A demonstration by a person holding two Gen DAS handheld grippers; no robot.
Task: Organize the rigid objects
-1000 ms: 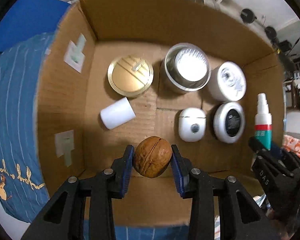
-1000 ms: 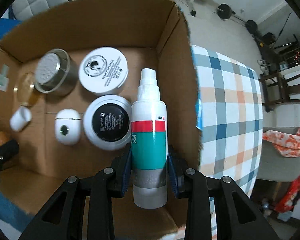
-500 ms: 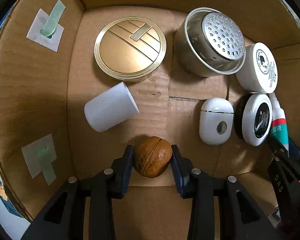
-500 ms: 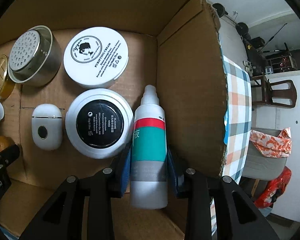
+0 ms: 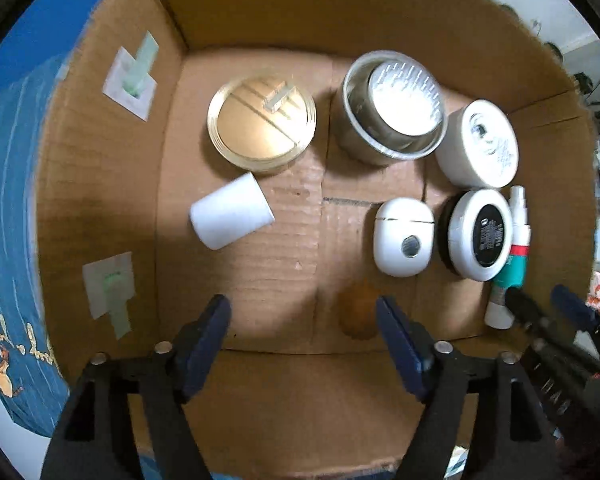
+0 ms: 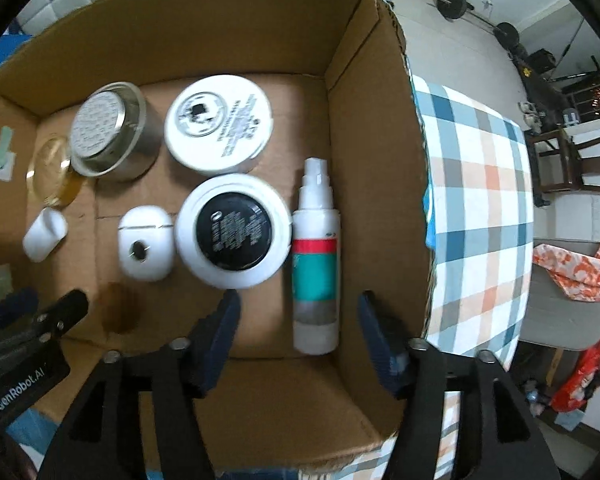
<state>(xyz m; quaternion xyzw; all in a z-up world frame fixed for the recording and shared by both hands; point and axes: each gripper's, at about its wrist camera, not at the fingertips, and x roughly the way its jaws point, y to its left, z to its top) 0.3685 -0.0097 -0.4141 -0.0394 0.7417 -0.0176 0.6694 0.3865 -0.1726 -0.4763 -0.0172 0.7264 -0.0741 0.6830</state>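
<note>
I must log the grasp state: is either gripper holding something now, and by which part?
Nothing is held. The left gripper is open, the walnut lying free on the box floor. The right gripper is open around the spray bottle.

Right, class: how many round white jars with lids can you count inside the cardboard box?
2. A white jar with a printed white lid sits near the back wall; a white jar with a black label lies in front of it, beside the spray bottle. None seems hidden.
</note>
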